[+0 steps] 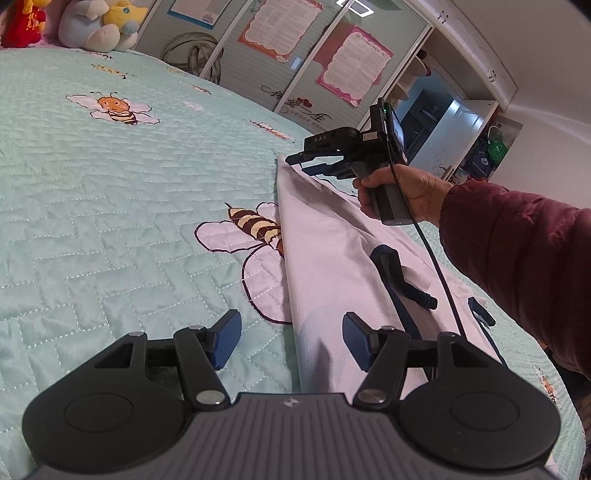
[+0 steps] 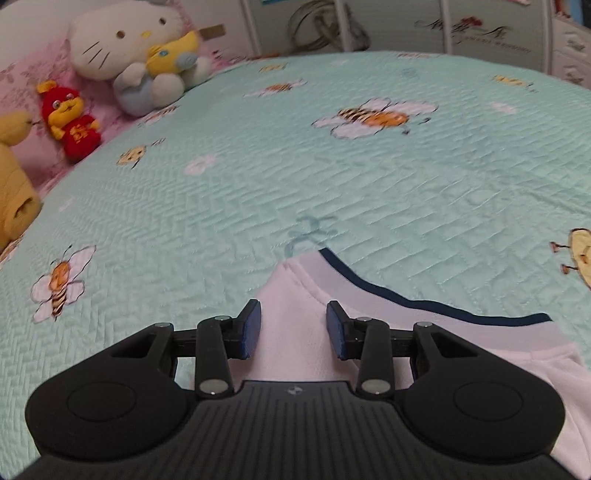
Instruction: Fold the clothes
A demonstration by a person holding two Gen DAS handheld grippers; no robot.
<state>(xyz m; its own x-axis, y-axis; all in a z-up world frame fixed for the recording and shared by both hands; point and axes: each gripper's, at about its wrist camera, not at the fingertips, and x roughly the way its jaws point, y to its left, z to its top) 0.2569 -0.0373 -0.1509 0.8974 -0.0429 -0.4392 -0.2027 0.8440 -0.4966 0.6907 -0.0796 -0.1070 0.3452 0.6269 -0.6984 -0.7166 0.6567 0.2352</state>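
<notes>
A white garment [image 1: 328,251] with navy trim [image 1: 388,266] lies on the bed as a long, narrow, folded strip. My left gripper [image 1: 291,341] is open at its near end; the left edge of the cloth runs between the blue pads [image 1: 227,338]. A hand in a dark red sleeve holds my right gripper [image 1: 304,162] at the strip's far corner. In the right wrist view, the right gripper [image 2: 293,328] stands open over a pointed corner of the white garment [image 2: 295,314], with a navy hem [image 2: 388,291] running off to the right. Neither gripper pinches the cloth.
The bed's mint quilted cover [image 1: 110,221] with bee patterns spreads widely to the left. Plush toys [image 2: 129,48] and a pink pillow [image 2: 22,85] sit at the headboard end. A wardrobe with posters [image 1: 280,26] stands beyond the bed, and its edge [image 1: 554,387] drops away on the right.
</notes>
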